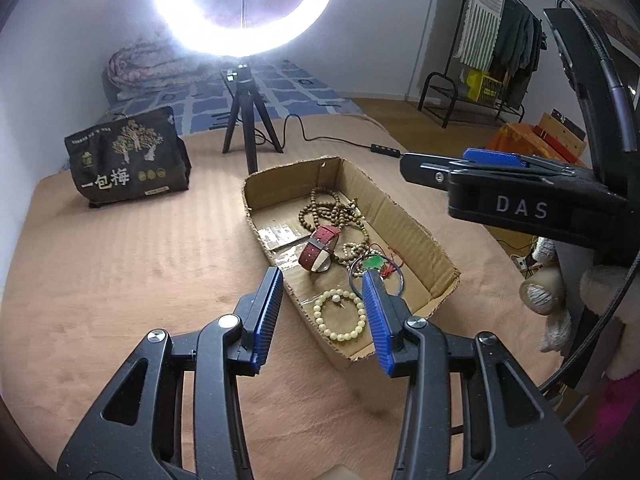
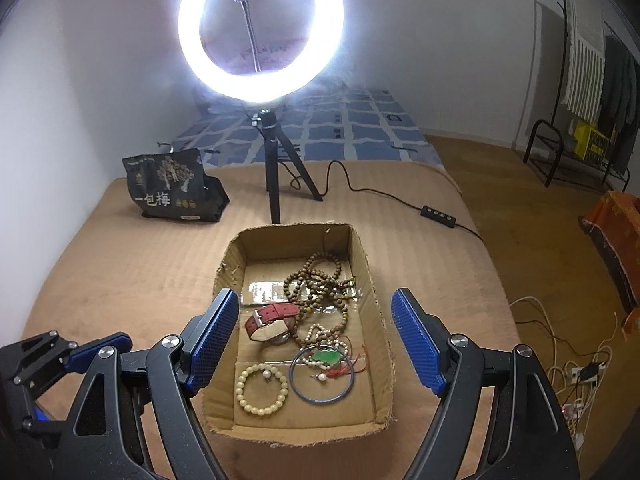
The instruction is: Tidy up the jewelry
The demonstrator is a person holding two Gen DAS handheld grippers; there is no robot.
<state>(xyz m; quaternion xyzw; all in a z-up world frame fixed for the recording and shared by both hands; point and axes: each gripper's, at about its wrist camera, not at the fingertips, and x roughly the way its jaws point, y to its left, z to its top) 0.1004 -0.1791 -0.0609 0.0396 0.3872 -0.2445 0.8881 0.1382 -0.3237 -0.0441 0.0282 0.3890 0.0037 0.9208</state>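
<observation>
**Both grippers empty above the filled box**

The jewelry lies in the cardboard box (image 2: 372, 280) on the bed (image 2: 120, 272). The left gripper (image 1: 324, 316) stands partly open, the right gripper (image 2: 316, 340) wide, neither holding anything. A good finish clears the box walls without snagging the beads (image 2: 316, 284).

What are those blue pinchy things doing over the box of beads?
A person holds two grippers above a cardboard box on a bed. Both the left gripper and the right gripper are open and hold nothing. All the jewelry lies in the box: a red watch, brown bead strands, a cream bead bracelet, a blue bangle and a green pendant. Nothing lies outside the box.
</observation>
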